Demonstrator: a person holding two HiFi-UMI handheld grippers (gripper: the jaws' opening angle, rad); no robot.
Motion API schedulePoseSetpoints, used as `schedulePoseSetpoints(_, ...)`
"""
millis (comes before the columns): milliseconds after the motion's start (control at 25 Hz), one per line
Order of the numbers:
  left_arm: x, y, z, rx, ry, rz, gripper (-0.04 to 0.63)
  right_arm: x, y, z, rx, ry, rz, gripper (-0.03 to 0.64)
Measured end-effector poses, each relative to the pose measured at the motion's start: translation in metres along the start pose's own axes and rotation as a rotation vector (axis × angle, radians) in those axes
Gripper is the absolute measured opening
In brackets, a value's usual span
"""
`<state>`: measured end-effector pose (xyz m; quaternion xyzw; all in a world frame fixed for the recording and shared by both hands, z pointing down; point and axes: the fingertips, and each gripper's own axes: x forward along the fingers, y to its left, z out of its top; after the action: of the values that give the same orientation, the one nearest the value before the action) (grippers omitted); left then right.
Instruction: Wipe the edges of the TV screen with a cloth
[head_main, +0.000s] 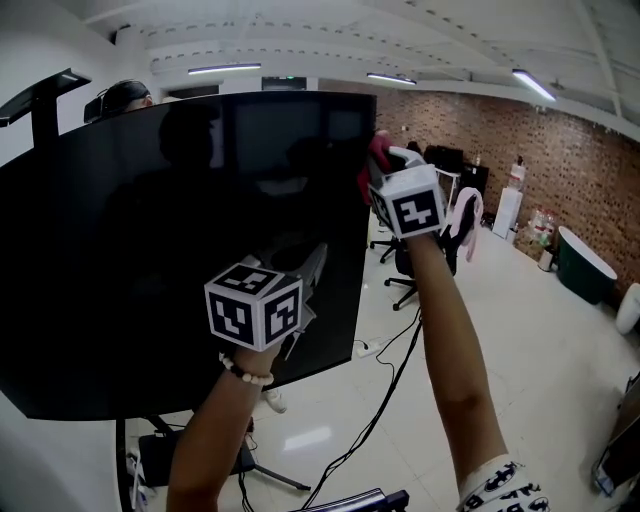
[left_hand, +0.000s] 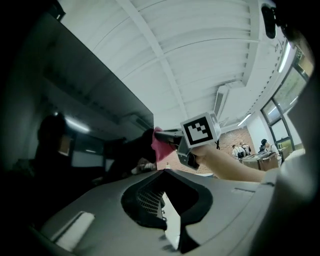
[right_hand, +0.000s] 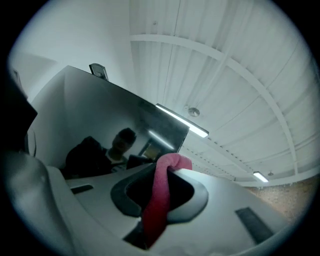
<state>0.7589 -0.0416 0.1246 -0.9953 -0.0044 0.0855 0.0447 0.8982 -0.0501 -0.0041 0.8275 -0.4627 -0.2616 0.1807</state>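
left gripper (head_main: 312, 262) before tv screen (head_main: 150, 250), fingers together; right gripper (head_main: 380, 158), fingers pinching cloth (right_hand: 159, 200) at upper-right edge, open floor (head_main: 520, 330) beyond

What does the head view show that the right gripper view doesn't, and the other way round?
Only the head view: the left gripper and right gripper seen from outside, the brick wall, office chairs and floor cables.
Only the right gripper view: its jaws shut on the pink cloth close up, and a person's dim reflection in the glass.
Both: the dark TV screen and the cloth.
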Motion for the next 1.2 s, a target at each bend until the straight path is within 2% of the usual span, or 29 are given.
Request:
schedulePoseSetpoints(240,-0.009,0.002,0.038,0.062,-0.011,0.001,-0.007,0.011,-0.036,0.058,-0.076,-0.023,-0.068,0.057)
schedulePoseSetpoints(400,-0.017,0.007,0.037,0.065,-0.006,0.009,-0.006,0.015,-0.053,0.089,-0.077,-0.102,-0.078,0.058)
schedulePoseSetpoints(520,-0.027,0.018,0.037,0.059,-0.011,0.028,-0.006,0.022,-0.057,0.099,-0.056,-0.106,-0.066,0.058)
schedulePoseSetpoints(680,-0.045,0.034,0.045,0.063,-0.017,0.058,-0.006,0.023,-0.027,0.121,-0.059,-0.143,0.025,0.058)
schedulePoseSetpoints(880,-0.067,0.052,0.051,0.066,-0.023,0.096,-0.006,0.019,0.035,0.157,-0.149,-0.174,0.122,0.058)
schedulePoseSetpoints(1080,-0.098,0.065,0.060,0.068,-0.032,0.117,-0.006,0.013,0.079,0.184,-0.275,-0.178,0.135,0.058)
schedulePoseSetpoints(1200,-0.121,0.076,0.068,0.076,-0.038,0.135,-0.006,0.009,0.105,0.198,-0.281,-0.180,0.168,0.058)
